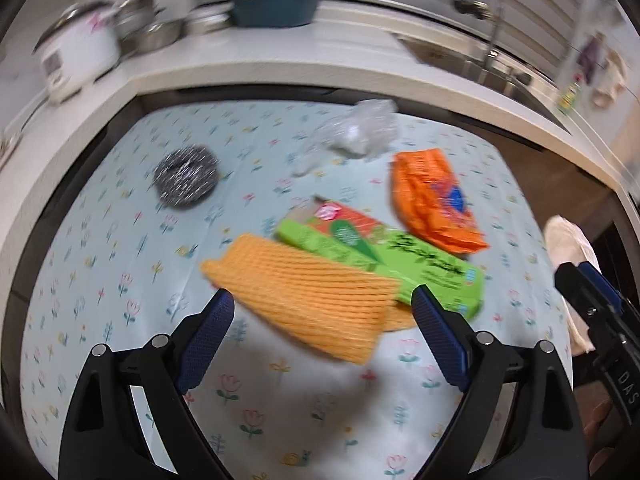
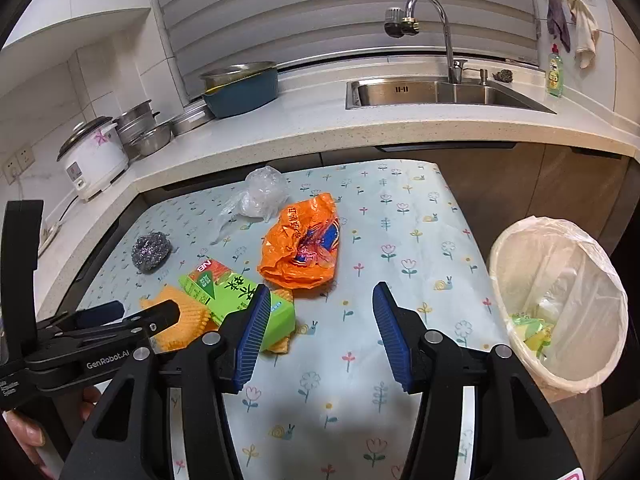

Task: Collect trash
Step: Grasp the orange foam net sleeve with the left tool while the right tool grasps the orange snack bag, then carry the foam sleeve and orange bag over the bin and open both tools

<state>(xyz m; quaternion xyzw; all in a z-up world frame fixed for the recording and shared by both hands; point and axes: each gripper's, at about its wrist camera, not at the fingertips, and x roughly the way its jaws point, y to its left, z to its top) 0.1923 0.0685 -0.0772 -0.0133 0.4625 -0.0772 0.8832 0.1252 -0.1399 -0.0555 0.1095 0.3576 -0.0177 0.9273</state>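
Observation:
On the flowered tablecloth (image 1: 120, 280) lie an orange mesh cloth (image 1: 304, 300), a green carton (image 1: 384, 264), a crumpled orange wrapper (image 1: 432, 200), a clear plastic bag (image 1: 356, 128) and a steel scourer (image 1: 186, 178). My left gripper (image 1: 322, 312) is open, just above the orange mesh cloth's near edge. My right gripper (image 2: 318, 320) is open and empty over bare cloth, right of the green carton (image 2: 236, 296) and in front of the orange wrapper (image 2: 304, 240). The clear bag (image 2: 260, 196) and scourer (image 2: 151, 249) lie further back. A lined trash bin (image 2: 560, 304) stands right of the table.
A kitchen counter (image 2: 320, 128) wraps behind the table, with a rice cooker (image 2: 94, 156), metal pots (image 2: 148, 132), a blue basin (image 2: 244, 88) and a sink (image 2: 432, 94) with faucet. The left gripper's body (image 2: 80, 344) shows at the right wrist view's left.

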